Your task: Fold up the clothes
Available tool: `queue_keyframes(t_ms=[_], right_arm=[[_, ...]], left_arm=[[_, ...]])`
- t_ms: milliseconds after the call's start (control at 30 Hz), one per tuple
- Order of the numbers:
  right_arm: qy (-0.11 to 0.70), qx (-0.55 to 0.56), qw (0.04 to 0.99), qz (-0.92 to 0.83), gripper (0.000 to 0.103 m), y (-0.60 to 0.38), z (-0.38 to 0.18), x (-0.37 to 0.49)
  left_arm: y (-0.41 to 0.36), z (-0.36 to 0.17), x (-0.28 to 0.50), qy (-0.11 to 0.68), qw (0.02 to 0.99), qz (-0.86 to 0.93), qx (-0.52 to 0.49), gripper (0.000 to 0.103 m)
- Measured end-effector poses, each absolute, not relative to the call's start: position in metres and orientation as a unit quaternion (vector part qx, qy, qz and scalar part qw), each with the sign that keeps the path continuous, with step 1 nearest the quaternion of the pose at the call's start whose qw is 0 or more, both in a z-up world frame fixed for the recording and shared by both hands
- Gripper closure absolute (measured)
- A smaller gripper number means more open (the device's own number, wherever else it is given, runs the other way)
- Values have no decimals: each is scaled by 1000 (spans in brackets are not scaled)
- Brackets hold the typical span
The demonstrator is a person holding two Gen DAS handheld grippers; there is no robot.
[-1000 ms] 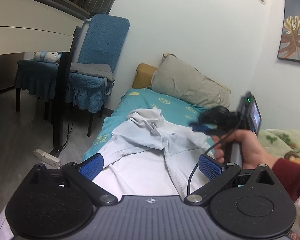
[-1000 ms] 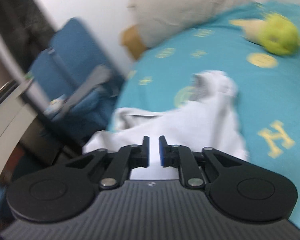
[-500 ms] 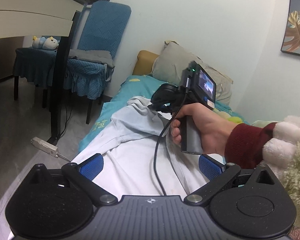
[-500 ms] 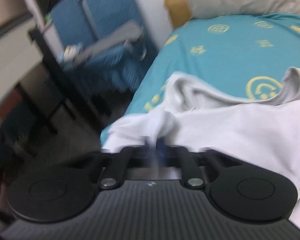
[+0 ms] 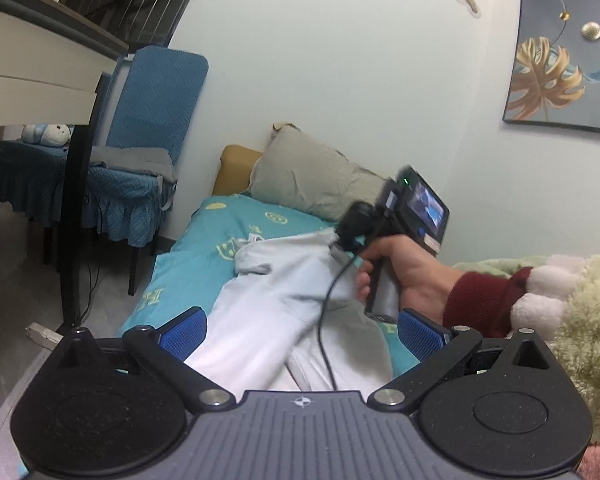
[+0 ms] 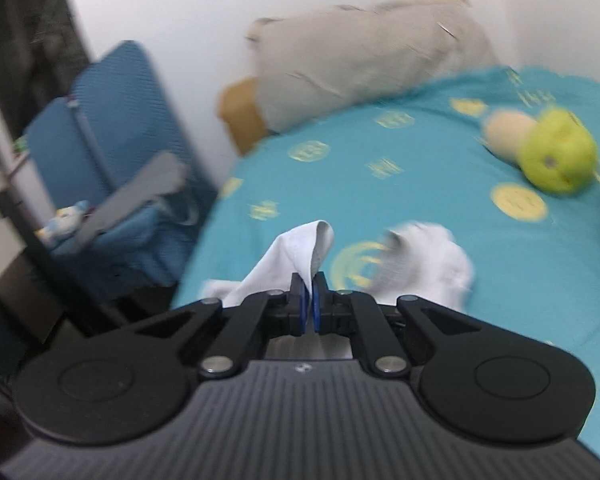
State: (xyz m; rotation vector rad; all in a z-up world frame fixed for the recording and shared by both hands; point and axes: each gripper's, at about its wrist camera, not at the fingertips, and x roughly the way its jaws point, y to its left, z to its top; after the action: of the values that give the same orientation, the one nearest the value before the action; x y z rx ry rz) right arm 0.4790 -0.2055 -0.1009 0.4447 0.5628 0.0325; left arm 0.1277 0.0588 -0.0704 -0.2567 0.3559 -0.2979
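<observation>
A pale white garment (image 5: 284, 292) lies crumpled on the teal bed sheet (image 5: 204, 248). My left gripper (image 5: 300, 330) is open and empty, hovering low over the near part of the garment. My right gripper (image 6: 310, 296) is shut on a fold of the garment (image 6: 300, 256) and lifts it off the sheet; it also shows in the left wrist view (image 5: 340, 244), held in a hand, pinching the cloth at its far right edge. Another bunch of the garment (image 6: 428, 264) lies blurred on the sheet to the right.
A grey pillow (image 5: 316, 180) lies at the head of the bed. A blue covered chair (image 5: 148, 152) and a dark table leg (image 5: 74, 224) stand left of the bed. A green plush toy (image 6: 556, 160) lies on the sheet. A fuzzy blanket (image 5: 580, 312) is at right.
My right gripper has closed on a fold of the garment and pulled it up and to the right, toward the pillow. The left gripper stayed open, nearly still.
</observation>
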Motion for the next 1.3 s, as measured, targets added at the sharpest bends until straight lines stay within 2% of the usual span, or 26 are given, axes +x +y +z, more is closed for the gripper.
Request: queue_keyframes(t_ms=[33, 100, 133, 167, 200, 300, 500, 700, 800, 867, 1000, 1100, 1200, 1233, 1267, 1300], right_arm=[[282, 231, 931, 19, 93, -211, -107, 478], [294, 256, 920, 25, 78, -223, -119, 475], [300, 269, 915, 28, 46, -229, -125, 473], [289, 269, 918, 34, 17, -229, -124, 467], [274, 265, 924, 41, 13, -228, -121, 460], [262, 276, 923, 47, 16, -224, -114, 431], [307, 353, 882, 59, 16, -218, -120, 377], [341, 430, 836, 26, 15, -210, -158, 362], [329, 432, 840, 9, 45, -207, -167, 371], [297, 433, 851, 0, 99, -212, -163, 377], [247, 374, 893, -46, 99, -217, -150, 379], [292, 348, 889, -57, 98, -221, -164, 388], [315, 316, 894, -38, 94, -221, -162, 387], [321, 305, 896, -29, 88, -221, -159, 385], [324, 295, 898, -19, 64, -220, -154, 381], [322, 285, 903, -11, 46, -219, -146, 374]], left_arm=[[58, -71, 129, 180, 964, -146, -127, 0], [59, -71, 130, 182, 964, -142, -129, 0], [59, -71, 130, 183, 964, -141, -129, 0], [60, -71, 130, 184, 964, -139, -129, 0], [61, -71, 130, 185, 964, -137, -130, 0], [62, -69, 128, 184, 966, -132, -126, 0], [64, -64, 122, 183, 969, -116, -122, 0], [69, -67, 126, 205, 967, -92, -124, 0], [73, -69, 129, 211, 964, -91, -132, 0], [74, -70, 131, 217, 962, -91, -136, 0], [74, -71, 134, 215, 963, -94, -130, 0], [69, -73, 136, 225, 963, -93, -114, 0], [62, -73, 136, 230, 965, -93, -89, 0], [59, -73, 134, 228, 966, -94, -80, 0], [56, -72, 133, 225, 967, -95, -70, 0], [53, -71, 131, 223, 968, -96, -63, 0]])
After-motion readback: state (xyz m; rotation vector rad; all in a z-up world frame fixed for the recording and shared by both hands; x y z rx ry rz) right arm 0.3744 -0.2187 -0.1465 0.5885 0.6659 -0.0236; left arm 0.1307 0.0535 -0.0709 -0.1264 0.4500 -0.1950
